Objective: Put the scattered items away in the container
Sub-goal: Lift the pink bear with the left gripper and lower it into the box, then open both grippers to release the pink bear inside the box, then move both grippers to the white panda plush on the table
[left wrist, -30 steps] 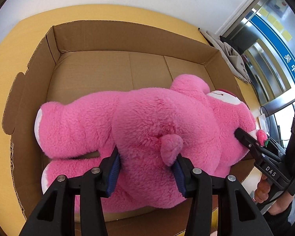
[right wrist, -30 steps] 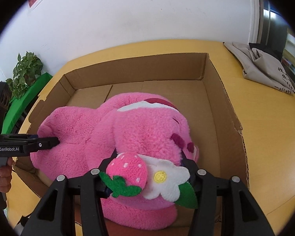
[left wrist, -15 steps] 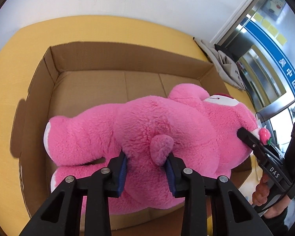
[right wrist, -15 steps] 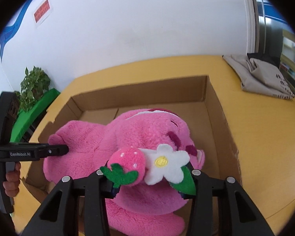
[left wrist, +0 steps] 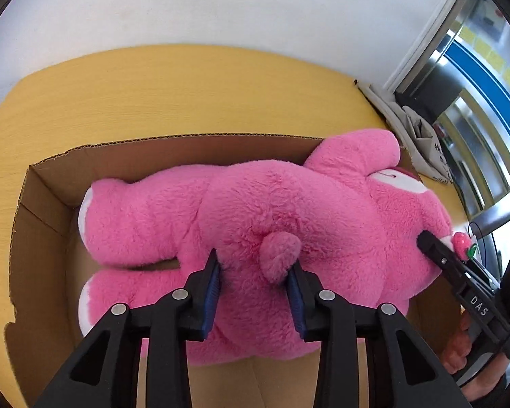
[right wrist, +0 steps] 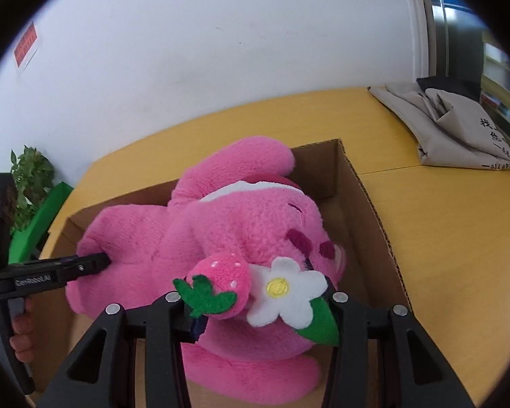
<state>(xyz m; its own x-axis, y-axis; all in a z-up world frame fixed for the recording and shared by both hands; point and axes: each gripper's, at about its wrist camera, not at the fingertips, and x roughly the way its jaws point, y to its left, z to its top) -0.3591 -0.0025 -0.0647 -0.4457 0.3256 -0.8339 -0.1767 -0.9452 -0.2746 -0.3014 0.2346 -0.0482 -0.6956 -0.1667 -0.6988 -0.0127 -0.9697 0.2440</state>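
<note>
The yellow table [left wrist: 187,78] carries the cardboard box [left wrist: 44,204], and the pink plush bear [left wrist: 289,210] now sits higher in it than one second ago, one arm above the far wall. It seems lifted again, so the placing is not finished. The left gripper [left wrist: 255,285] clenches its rump; the right gripper [right wrist: 261,309] clenches its head near the strawberry [right wrist: 224,278].

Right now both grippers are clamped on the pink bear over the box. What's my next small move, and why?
Probably lower both together. The left gripper pinches the pink bear near its tail, the right gripper at its head, and its raised arm still pokes above the cardboard box rim. Release only once it settles.
</note>
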